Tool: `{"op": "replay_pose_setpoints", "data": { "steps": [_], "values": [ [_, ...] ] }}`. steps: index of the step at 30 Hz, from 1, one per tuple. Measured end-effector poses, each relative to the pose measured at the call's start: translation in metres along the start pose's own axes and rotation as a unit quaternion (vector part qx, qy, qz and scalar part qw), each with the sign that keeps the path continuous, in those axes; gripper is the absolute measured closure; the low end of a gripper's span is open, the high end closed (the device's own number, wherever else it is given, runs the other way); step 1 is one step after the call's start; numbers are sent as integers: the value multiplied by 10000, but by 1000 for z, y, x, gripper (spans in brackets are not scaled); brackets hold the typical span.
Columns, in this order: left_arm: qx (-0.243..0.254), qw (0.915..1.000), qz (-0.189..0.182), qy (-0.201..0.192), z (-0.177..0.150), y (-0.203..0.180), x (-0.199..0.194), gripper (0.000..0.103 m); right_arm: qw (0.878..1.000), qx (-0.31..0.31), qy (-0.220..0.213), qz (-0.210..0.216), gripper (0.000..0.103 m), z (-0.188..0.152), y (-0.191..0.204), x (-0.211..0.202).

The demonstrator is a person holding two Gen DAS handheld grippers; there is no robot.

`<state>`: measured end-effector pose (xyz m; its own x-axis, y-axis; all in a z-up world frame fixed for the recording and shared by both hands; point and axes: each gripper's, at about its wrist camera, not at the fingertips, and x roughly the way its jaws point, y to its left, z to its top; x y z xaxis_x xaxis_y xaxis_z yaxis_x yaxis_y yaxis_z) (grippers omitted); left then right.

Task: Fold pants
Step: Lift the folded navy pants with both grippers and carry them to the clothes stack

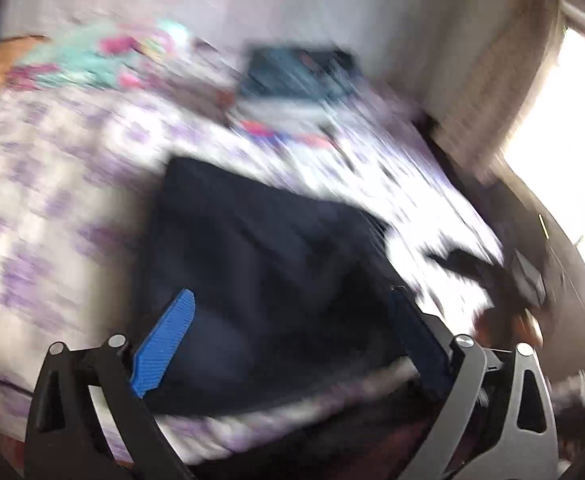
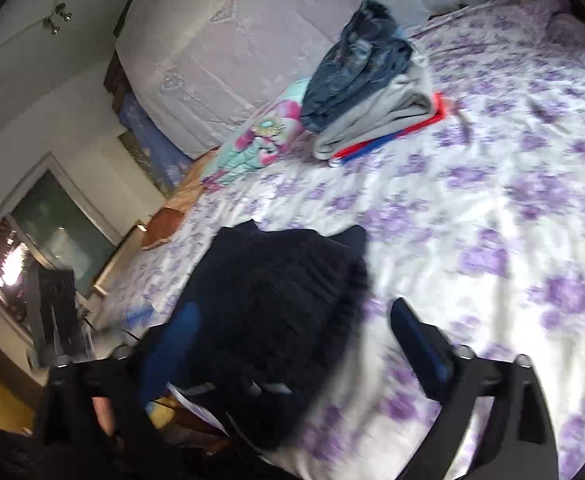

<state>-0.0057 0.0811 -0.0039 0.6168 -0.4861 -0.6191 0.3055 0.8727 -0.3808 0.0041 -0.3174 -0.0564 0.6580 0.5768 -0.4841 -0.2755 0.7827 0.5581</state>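
Dark navy pants (image 1: 268, 276) lie folded into a compact block on a bed with a white and purple flowered sheet (image 1: 44, 208). My left gripper (image 1: 292, 312) hangs above the pants, jaws wide apart, empty; the view is motion-blurred. In the right wrist view the same pants (image 2: 276, 304) lie near the bed's front edge. My right gripper (image 2: 296, 320) is open and empty above them, its left finger (image 2: 172, 344) over the pants' left side and its right finger (image 2: 416, 344) over the sheet (image 2: 492, 220).
A stack of folded clothes, jeans (image 2: 356, 60) on grey fabric, sits at the back of the bed beside a turquoise and pink pillow (image 2: 260, 136). A white headboard (image 2: 228, 48) stands behind. A window (image 2: 48, 232) lies left; the bed edge is near.
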Motion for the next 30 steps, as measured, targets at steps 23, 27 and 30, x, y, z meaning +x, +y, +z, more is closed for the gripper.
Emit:
{"op": "replay_pose_setpoints", "data": {
  "steps": [23,27,30],
  "values": [
    [-683,9784,-369,1916,15,46,126,5,9795,771,1810,444,6,-3,-1,98],
    [-932,9791,-786,1627,18,47,107,18,9856,143,1667,253,51,0,19,88],
    [-1017,9769,-1235,1416,17,38,84,34,9913,-457,1173,392,58,-1,36,64]
  ]
}}
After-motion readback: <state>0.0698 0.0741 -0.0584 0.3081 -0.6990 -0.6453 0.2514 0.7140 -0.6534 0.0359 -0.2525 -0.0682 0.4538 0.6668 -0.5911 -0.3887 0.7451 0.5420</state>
